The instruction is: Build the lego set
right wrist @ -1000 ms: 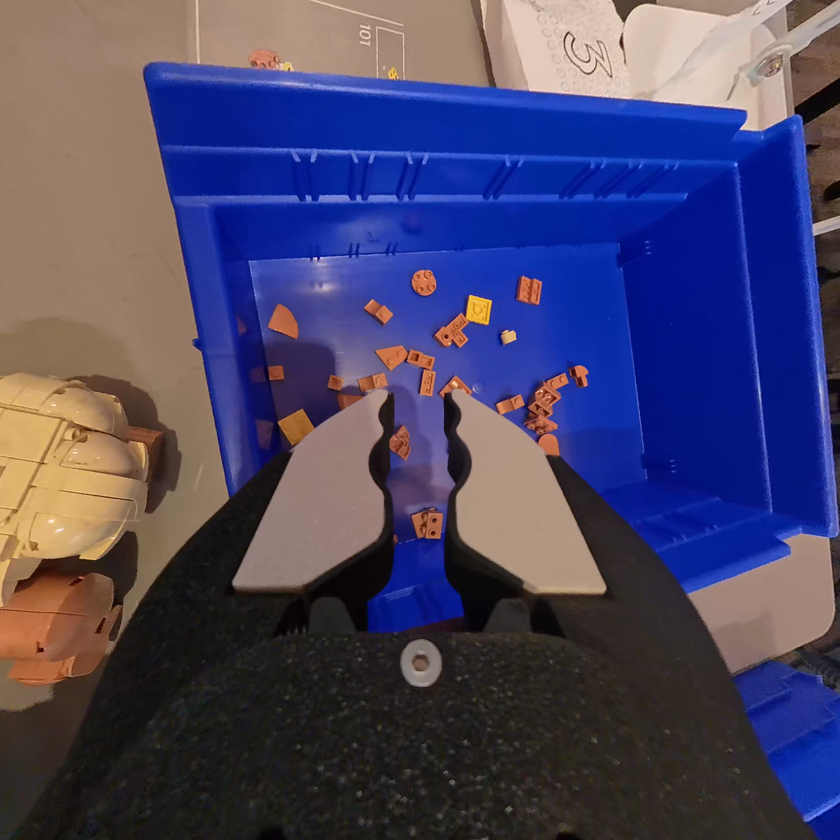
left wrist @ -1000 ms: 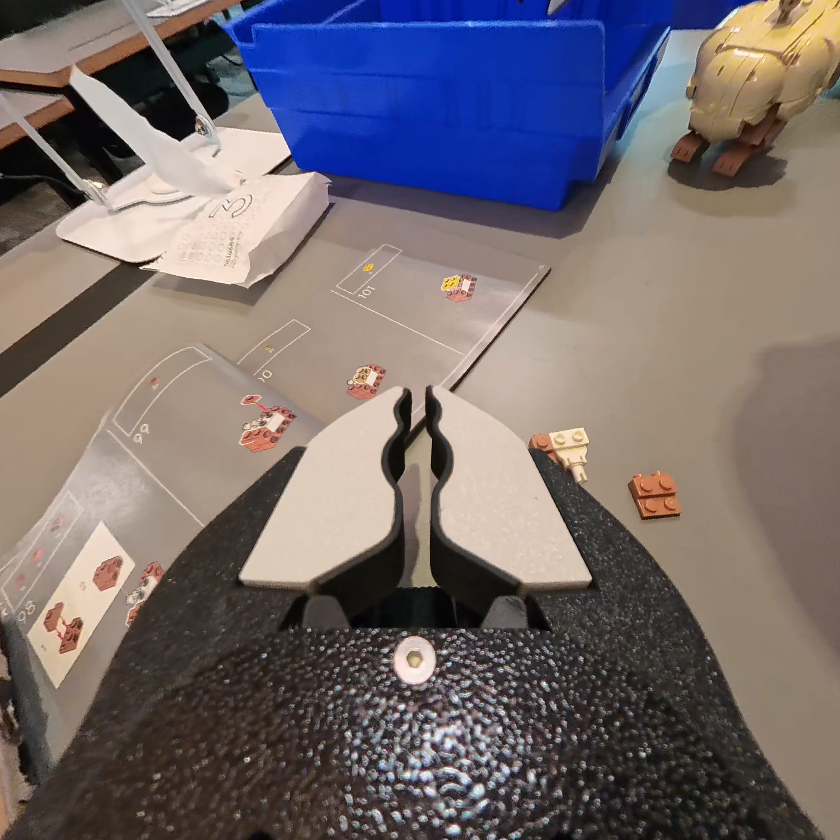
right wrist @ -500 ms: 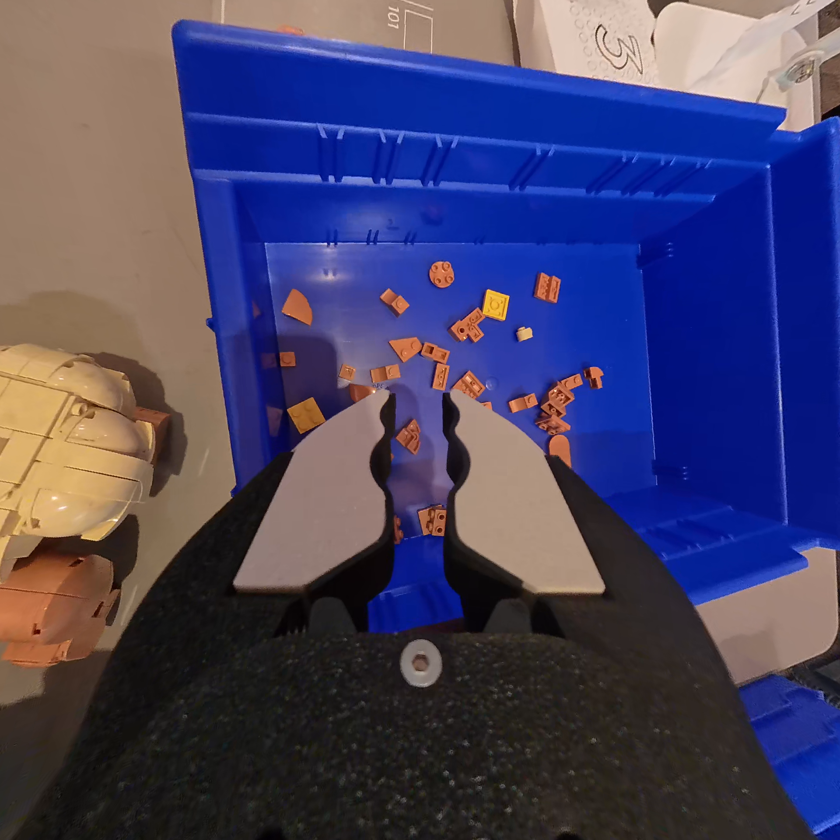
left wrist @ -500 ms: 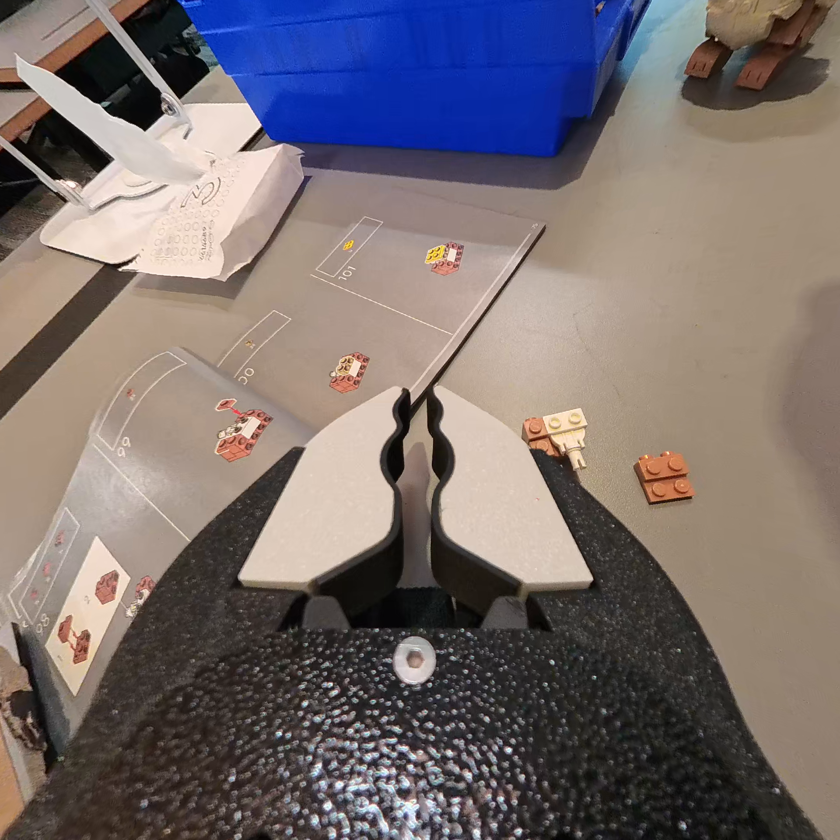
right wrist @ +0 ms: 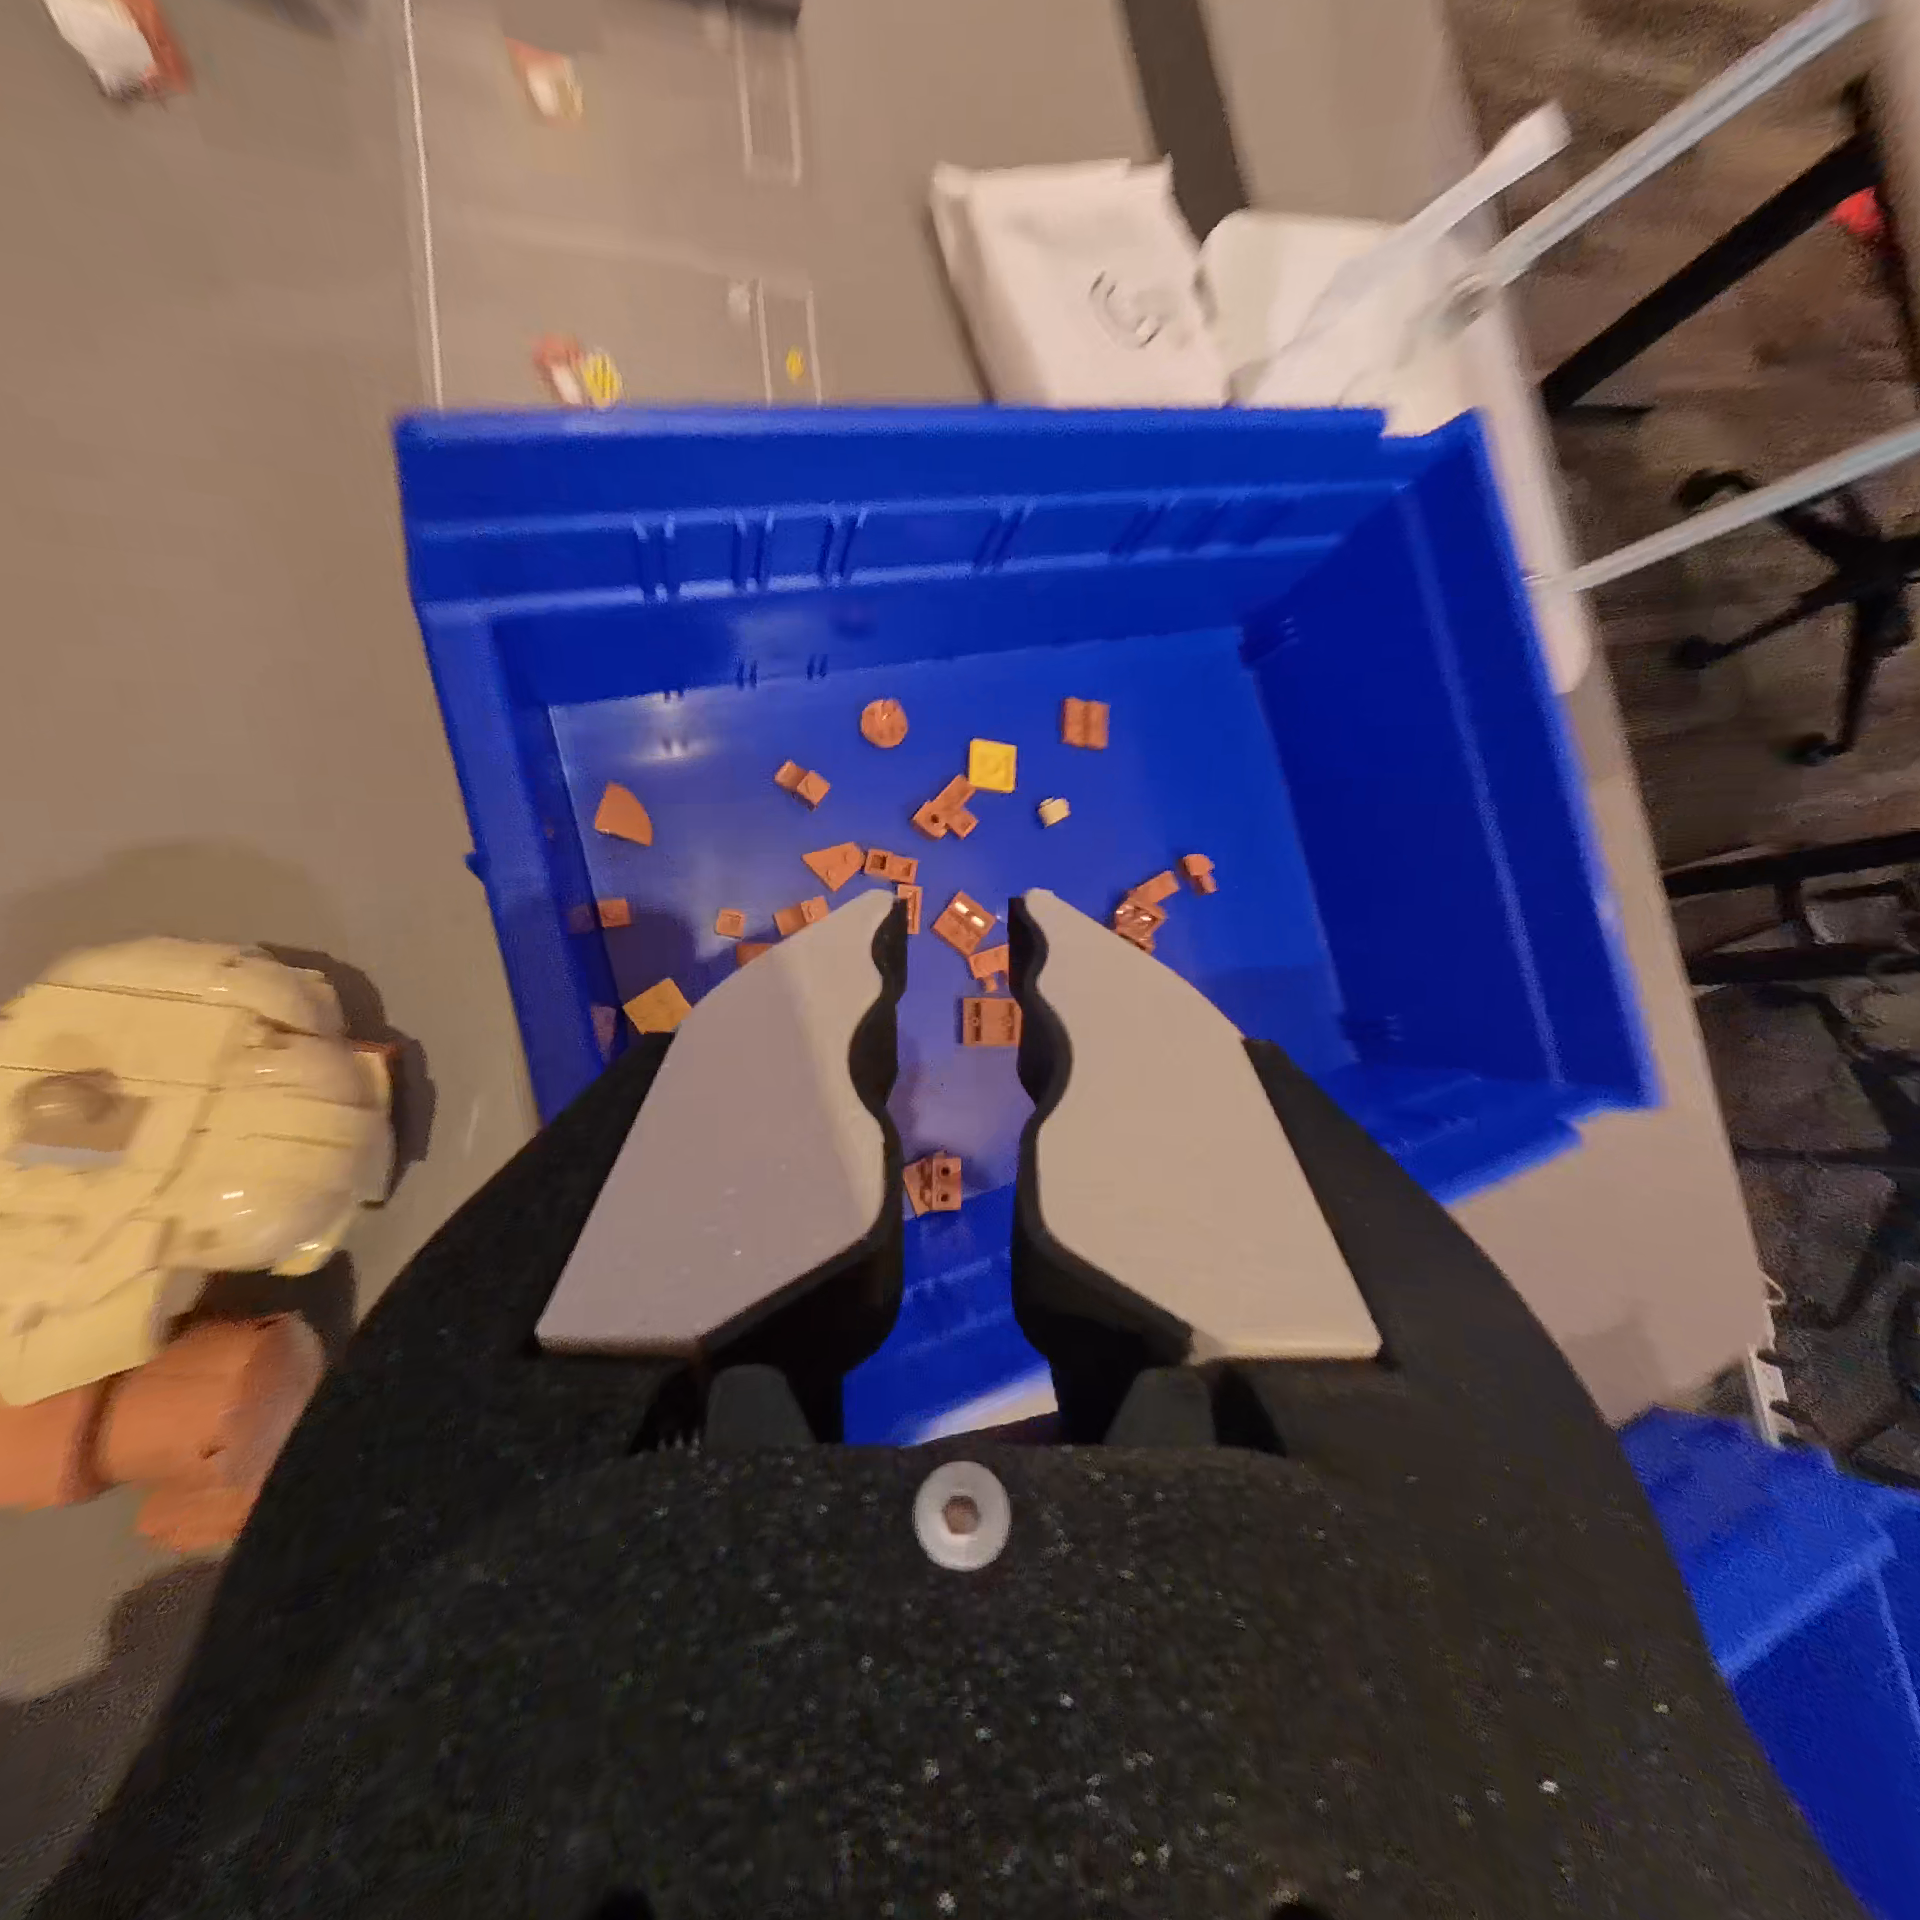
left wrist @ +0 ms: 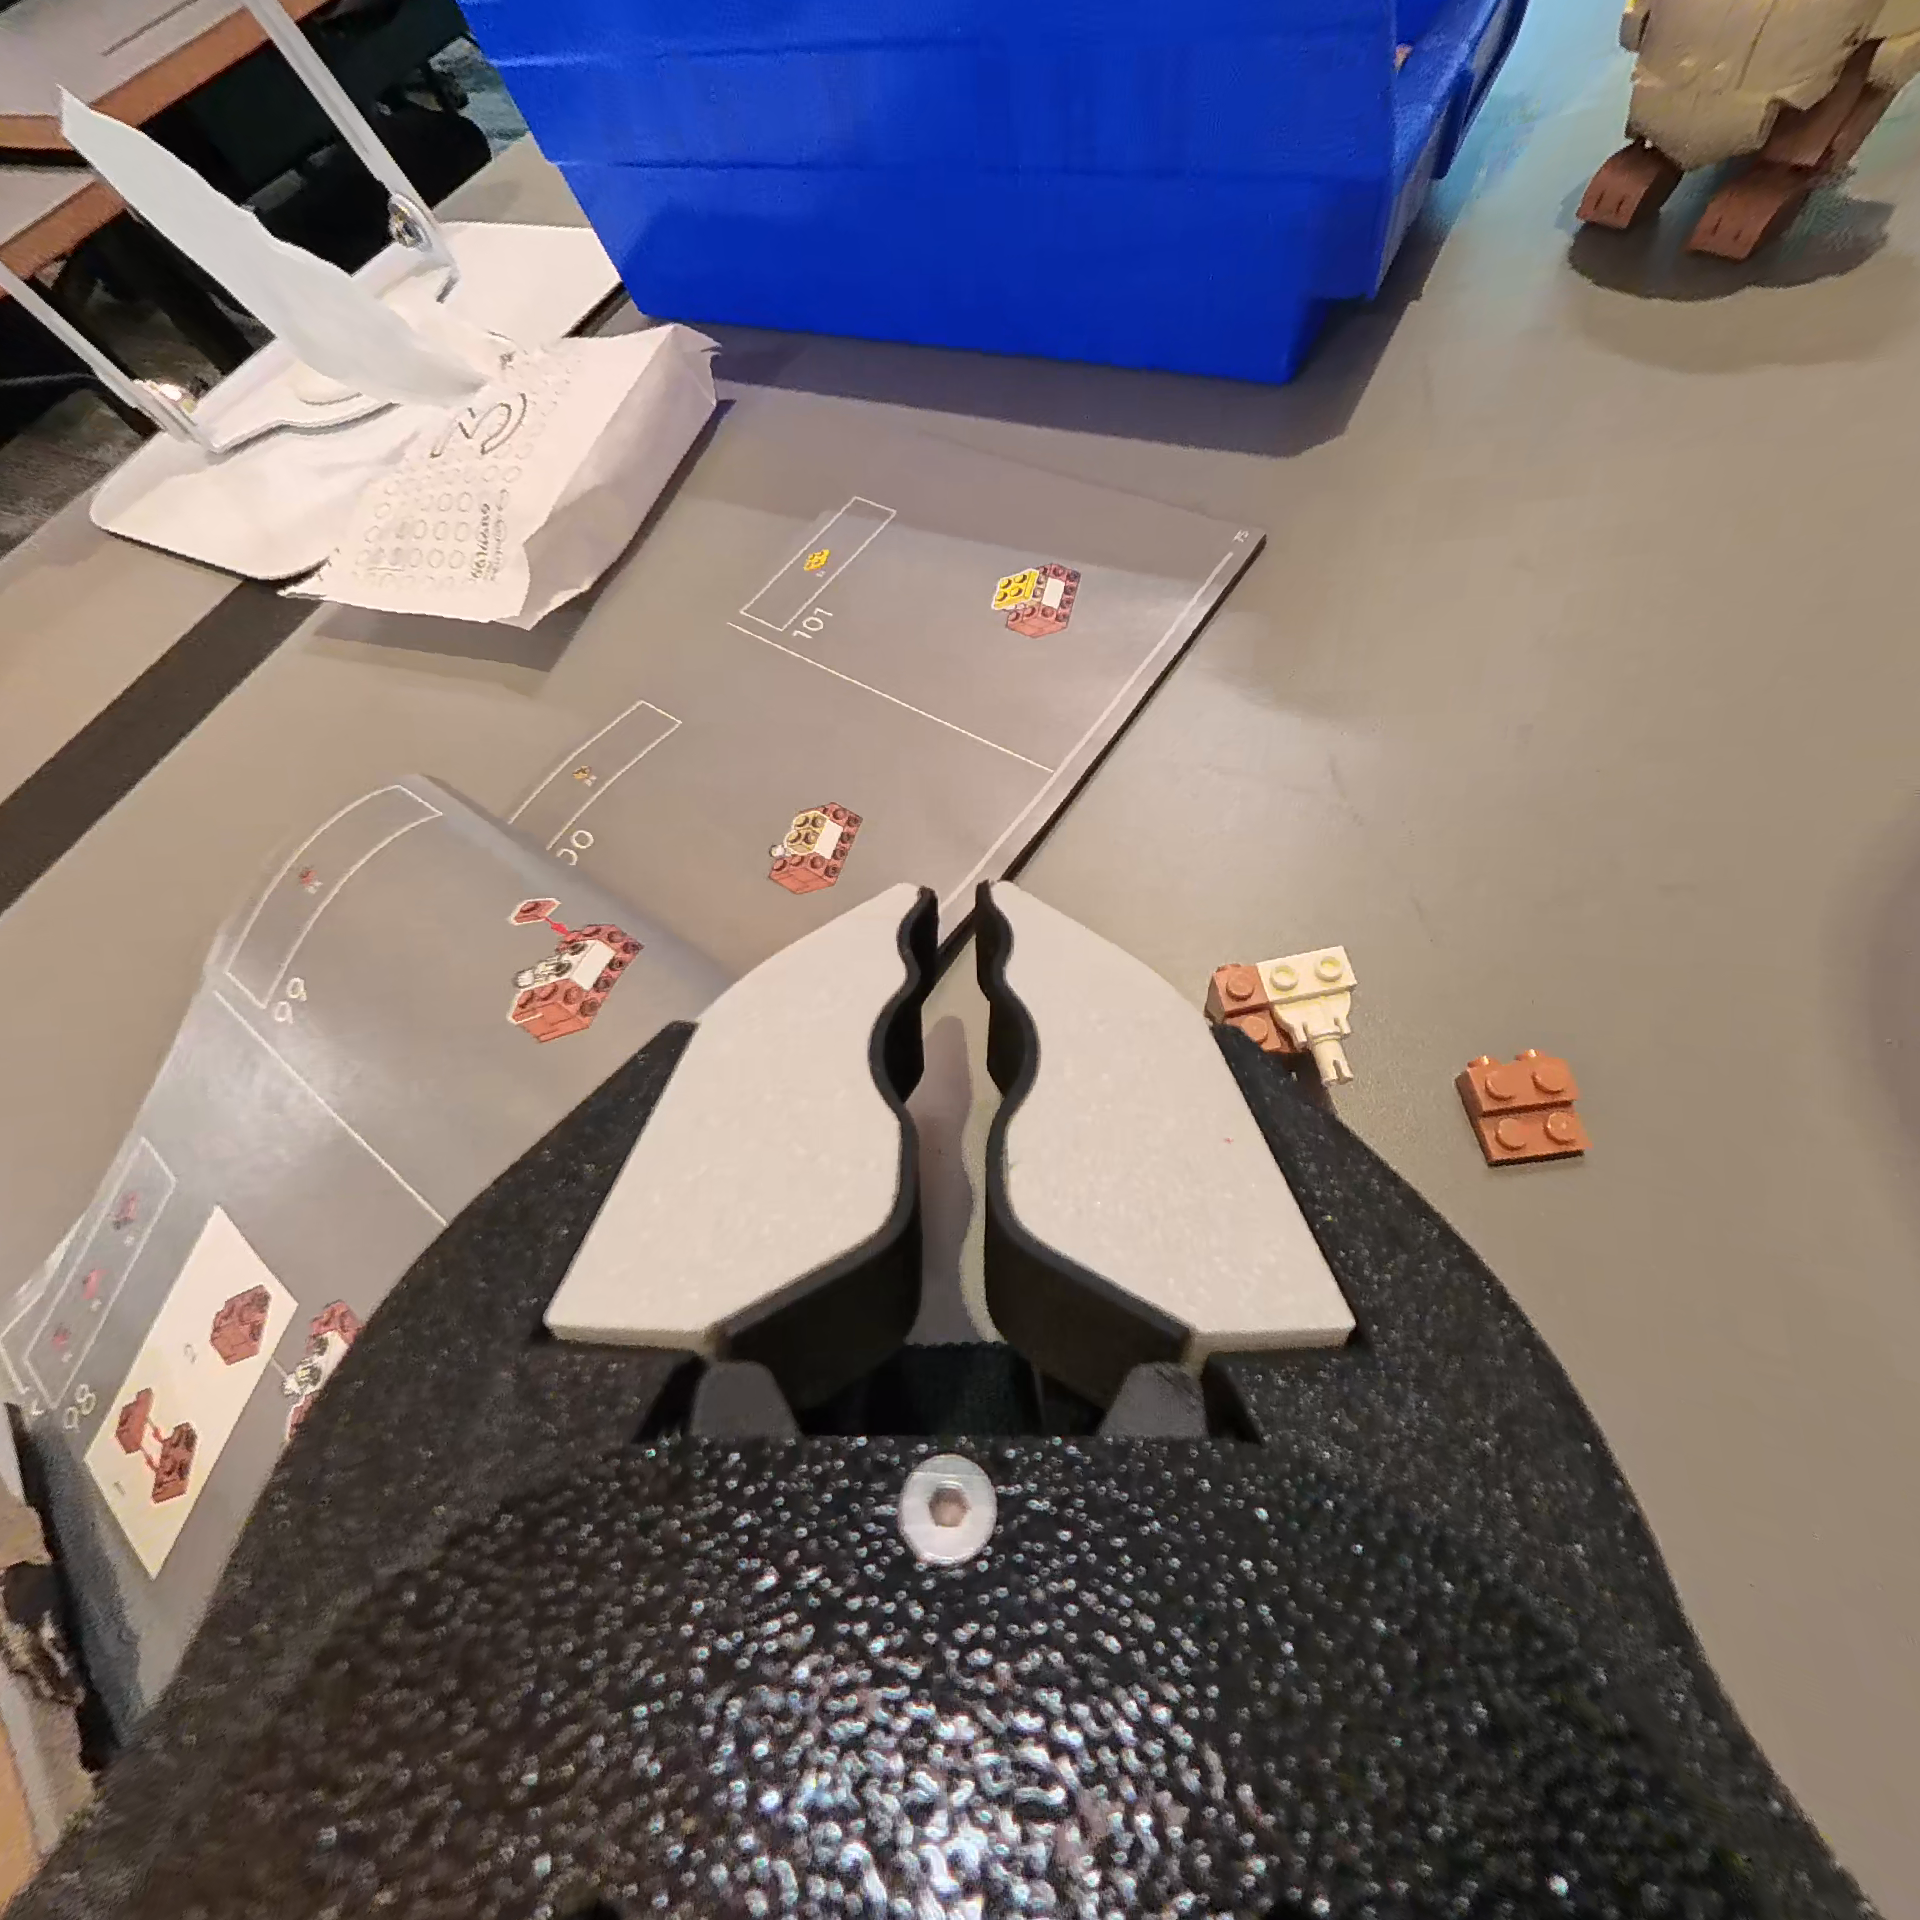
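My left gripper (left wrist: 956, 904) hovers over the grey table at the edge of an open instruction booklet (left wrist: 935, 707). Its jaws stand a narrow slit apart with nothing between them. A small tan-and-brown brick assembly (left wrist: 1283, 997) and a brown plate (left wrist: 1525, 1107) lie just to its right. My right gripper (right wrist: 954, 909) is open and empty, high above a blue bin (right wrist: 883, 457). Several loose brown pieces (right wrist: 966, 925) and a yellow tile (right wrist: 992, 767) lie on the bin floor. The right wrist view is blurred by motion.
A cream-and-brown brick model (right wrist: 177, 1132) stands left of the bin and shows at the far right in the left wrist view (left wrist: 1745, 62). A torn white paper bag (left wrist: 499, 488) lies behind the booklet. A second blue bin (right wrist: 1787, 1621) sits at lower right. Left tips to right tips: about 35 cm. My left gripper is the nearer one to the brown plate (left wrist: 1525, 1107): about 10 cm, against 35 cm. The yellow tile (right wrist: 992, 767) is about 15 cm from my right fingertips and 30 cm from my left.
My right gripper has drawn up and back from the bin, which now looks smaller. Its jaws narrowed slightly. My left gripper shifted a little and stays nearly closed and empty.
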The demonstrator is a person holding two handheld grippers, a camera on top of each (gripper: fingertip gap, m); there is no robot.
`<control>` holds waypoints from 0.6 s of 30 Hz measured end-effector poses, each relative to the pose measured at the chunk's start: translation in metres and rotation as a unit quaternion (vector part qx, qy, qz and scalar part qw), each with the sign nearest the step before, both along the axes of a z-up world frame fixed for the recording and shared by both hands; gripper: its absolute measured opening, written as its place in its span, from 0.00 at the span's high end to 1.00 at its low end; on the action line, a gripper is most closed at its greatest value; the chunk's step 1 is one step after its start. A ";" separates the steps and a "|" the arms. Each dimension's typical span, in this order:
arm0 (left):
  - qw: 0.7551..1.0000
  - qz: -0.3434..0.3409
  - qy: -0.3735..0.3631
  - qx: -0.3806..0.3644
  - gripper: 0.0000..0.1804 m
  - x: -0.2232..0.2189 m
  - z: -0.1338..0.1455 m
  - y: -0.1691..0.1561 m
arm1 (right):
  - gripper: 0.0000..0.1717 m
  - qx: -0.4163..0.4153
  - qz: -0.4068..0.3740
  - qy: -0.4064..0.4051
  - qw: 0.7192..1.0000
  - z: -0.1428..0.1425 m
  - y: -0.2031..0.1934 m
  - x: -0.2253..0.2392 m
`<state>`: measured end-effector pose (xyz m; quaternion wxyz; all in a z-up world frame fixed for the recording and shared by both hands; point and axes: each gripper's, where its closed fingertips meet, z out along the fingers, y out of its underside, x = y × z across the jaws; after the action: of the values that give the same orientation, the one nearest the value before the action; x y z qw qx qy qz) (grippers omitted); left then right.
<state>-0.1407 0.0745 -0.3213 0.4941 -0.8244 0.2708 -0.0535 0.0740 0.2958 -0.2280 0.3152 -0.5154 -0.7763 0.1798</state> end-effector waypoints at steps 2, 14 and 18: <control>1.000 -0.004 0.005 0.001 0.97 0.001 -0.001 -0.002 | 0.91 -0.003 -0.020 0.031 0.999 0.029 -0.007 0.019; 1.000 -0.005 -0.014 -0.008 0.97 -0.001 0.000 -0.011 | 0.92 -0.131 -0.166 -0.008 0.977 -0.060 -0.121 0.222; 1.000 0.002 -0.021 -0.018 0.97 -0.003 -0.001 -0.009 | 0.92 -0.152 -0.221 -0.012 0.963 -0.086 -0.147 0.264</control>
<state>-0.1436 0.0654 -0.3228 0.4844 -0.8325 0.2582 -0.0749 0.3381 0.1492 -0.3138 0.2557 -0.7181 -0.6103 0.2155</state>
